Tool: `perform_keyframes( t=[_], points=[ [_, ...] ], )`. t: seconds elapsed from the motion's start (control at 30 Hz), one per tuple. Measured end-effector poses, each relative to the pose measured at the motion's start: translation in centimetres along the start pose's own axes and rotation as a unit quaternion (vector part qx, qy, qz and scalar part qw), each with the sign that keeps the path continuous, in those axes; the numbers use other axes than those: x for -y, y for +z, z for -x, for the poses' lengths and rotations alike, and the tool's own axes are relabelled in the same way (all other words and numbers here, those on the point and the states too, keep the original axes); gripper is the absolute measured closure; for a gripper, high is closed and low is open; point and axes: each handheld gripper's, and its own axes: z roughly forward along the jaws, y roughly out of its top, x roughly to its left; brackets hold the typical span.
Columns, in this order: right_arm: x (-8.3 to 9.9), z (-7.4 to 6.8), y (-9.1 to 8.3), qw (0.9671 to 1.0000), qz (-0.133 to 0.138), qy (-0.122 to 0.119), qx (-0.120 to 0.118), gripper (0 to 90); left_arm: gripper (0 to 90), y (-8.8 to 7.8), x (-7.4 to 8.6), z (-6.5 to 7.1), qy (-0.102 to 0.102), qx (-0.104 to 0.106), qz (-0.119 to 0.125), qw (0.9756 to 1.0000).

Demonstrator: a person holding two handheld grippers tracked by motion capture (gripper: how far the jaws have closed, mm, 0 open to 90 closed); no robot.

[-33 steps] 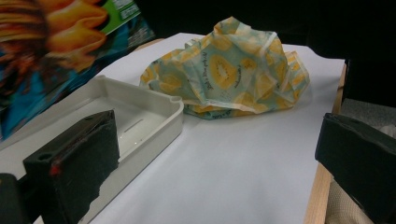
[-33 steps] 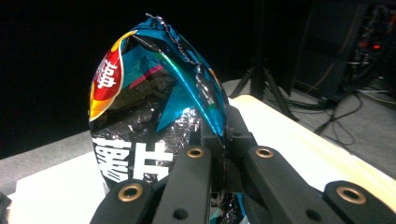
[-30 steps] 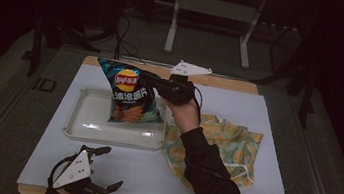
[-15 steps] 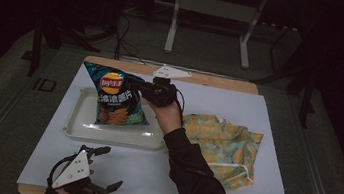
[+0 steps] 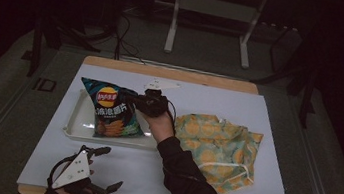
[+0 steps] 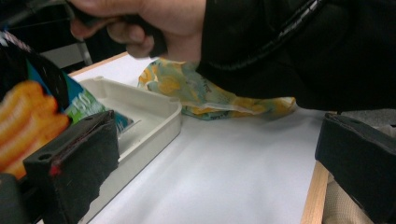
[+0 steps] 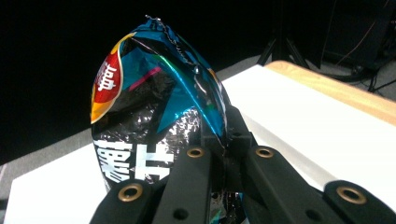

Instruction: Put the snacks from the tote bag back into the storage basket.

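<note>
Your right gripper (image 5: 135, 103) is clamped on the right edge of the chip bag (image 5: 109, 115), jaws pinched tight on the foil in the right gripper view. Bag stands tilted over the white tray (image 5: 73, 123), lower end inside it; contact with the tray floor not clear. Tray sits at 9 o'clock from your right hand. Patterned cloth (image 5: 216, 146) lies at 3 o'clock of that hand, flat on the desk (image 5: 277, 121). Your left gripper (image 5: 105, 169) rests at the desk's near edge, 6 o'clock of the tray, jaws spread wide, nothing between them.
</note>
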Motion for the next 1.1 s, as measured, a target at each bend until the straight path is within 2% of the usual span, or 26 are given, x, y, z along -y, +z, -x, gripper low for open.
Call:
perform_keyframes(
  t=[0.07, 0.23, 0.53, 0.7, 0.8, 0.87, 0.97, 1.1],
  points=[
    [0.3, 0.0, 0.1, 1.0000, -0.003, 0.000, 0.000, 90.0, 0.2, 0.0, 0.0, 0.0, 0.000, 0.001, 0.000, 1.0000],
    [1.5, 0.5, 0.0, 0.9997, -0.012, 0.019, -0.008, 90.0, 0.2, 0.0, 0.0, 0.0, 0.001, 0.001, -0.001, 1.0000],
    [2.4, 1.4, 0.0, 0.9993, -0.025, 0.029, 0.001, 90.0, 0.2, 0.1, 0.0, -0.1, 0.001, -0.002, -0.003, 1.0000],
    [2.1, 1.7, 0.4, 0.9985, -0.041, 0.029, 0.020, 89.4, 0.2, 0.1, 0.0, -0.1, 0.001, -0.001, -0.003, 1.0000],
    [1.9, 1.9, 0.7, 0.9971, -0.060, 0.030, 0.037, 88.9, 0.2, 0.0, 0.0, -0.1, 0.000, -0.001, -0.003, 1.0000],
    [1.9, 2.1, 0.8, 0.9965, -0.066, 0.033, 0.040, 86.0, 0.2, 0.0, 0.0, -0.1, -0.001, 0.000, -0.003, 1.0000],
    [1.6, 2.4, 0.5, 0.9962, -0.062, 0.042, 0.044, 77.2, 0.2, 0.0, 0.0, -0.1, -0.002, 0.000, -0.003, 1.0000],
    [1.1, 2.5, -0.4, 0.9959, -0.060, 0.034, 0.058, 73.2, 0.2, 0.0, 0.0, -0.1, -0.002, 0.000, -0.004, 1.0000]
  ],
)
